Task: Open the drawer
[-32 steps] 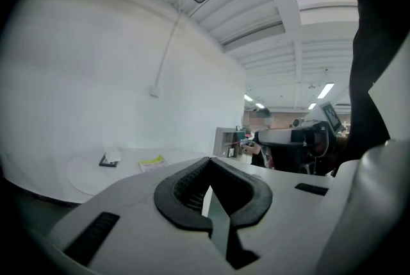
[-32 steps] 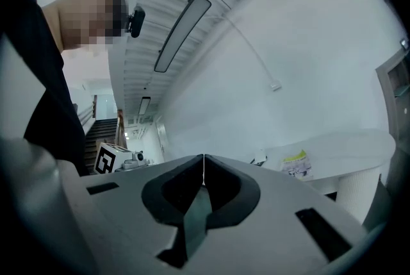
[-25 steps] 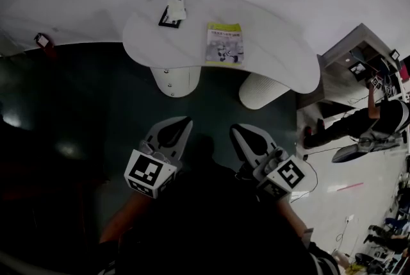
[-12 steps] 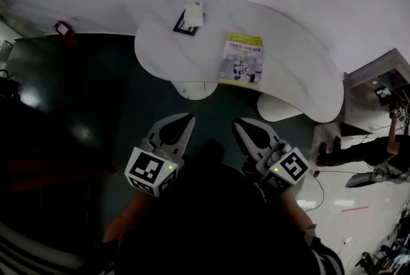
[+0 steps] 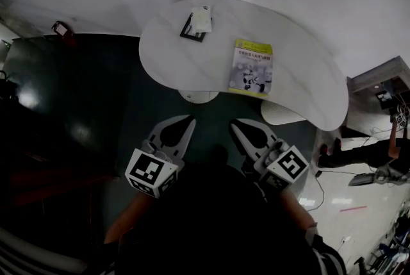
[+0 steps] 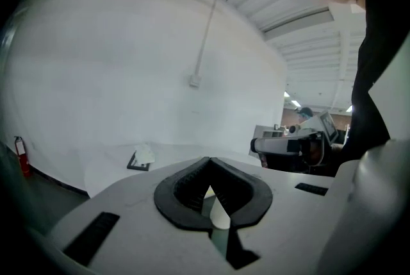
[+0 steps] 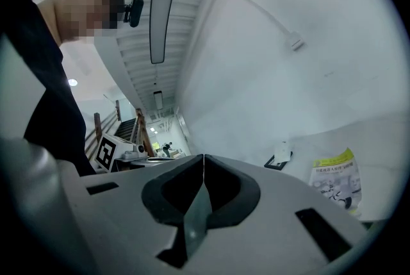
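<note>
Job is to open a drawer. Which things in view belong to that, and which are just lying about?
For the job:
left claw, shut, empty
right claw, shut, empty
No drawer shows in any view.

Lying about:
white table
yellow-green booklet on it
small black tray on it, holding white paper

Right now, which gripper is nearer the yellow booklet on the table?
Right. The right gripper is just on the person's side of the yellow booklet, short of the table; the left gripper is farther away, off to the booklet's left.
</note>
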